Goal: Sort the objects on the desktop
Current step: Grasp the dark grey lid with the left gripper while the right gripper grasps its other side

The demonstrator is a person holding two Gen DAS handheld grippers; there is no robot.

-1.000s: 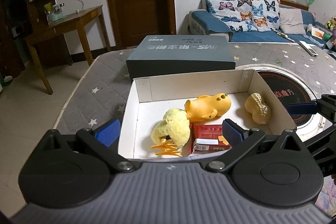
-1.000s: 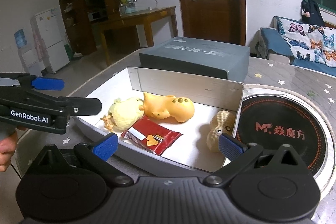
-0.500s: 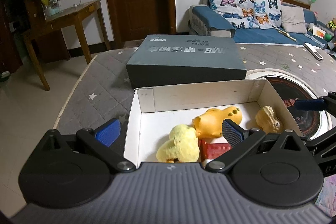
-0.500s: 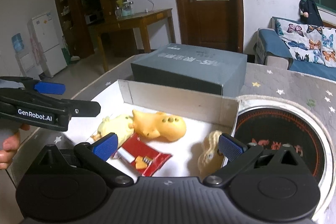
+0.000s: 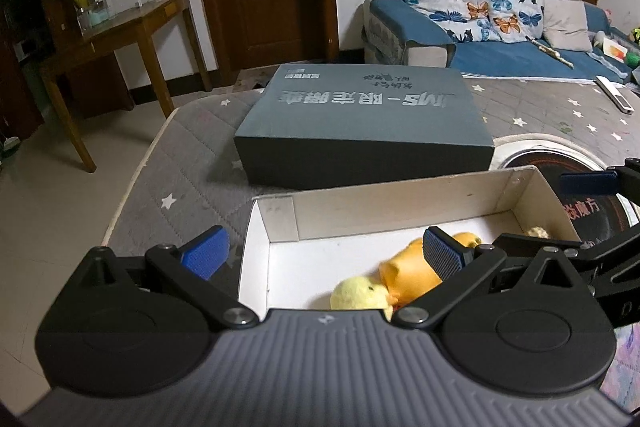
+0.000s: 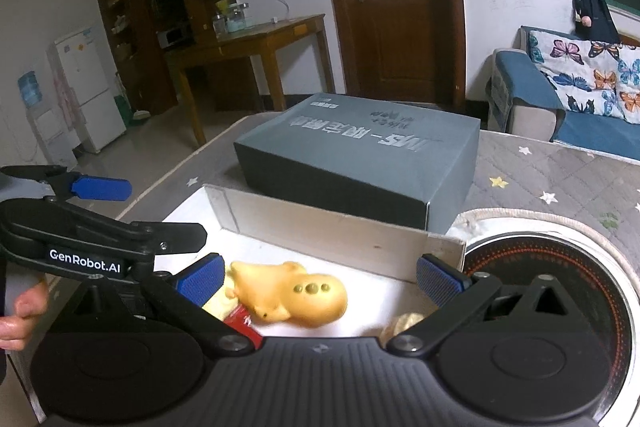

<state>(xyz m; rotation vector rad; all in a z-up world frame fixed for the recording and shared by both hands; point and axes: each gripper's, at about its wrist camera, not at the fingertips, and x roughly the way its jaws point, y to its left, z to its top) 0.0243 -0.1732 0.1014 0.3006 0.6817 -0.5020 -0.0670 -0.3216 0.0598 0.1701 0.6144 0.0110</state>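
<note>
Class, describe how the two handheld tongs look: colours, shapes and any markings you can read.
Both tongs, left and right, have black linkage arms, round black pivot housings, a ribbed grey body and ridged blue pads. The left one's side, seen from the right wrist view, carries white "GenRobot.AI" lettering. No cables or sleeves show.

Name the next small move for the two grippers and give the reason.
Probably draw both back a little further: the toys lie in the white box, the left gripper and right gripper are open and empty, and the lid sits behind.
</note>
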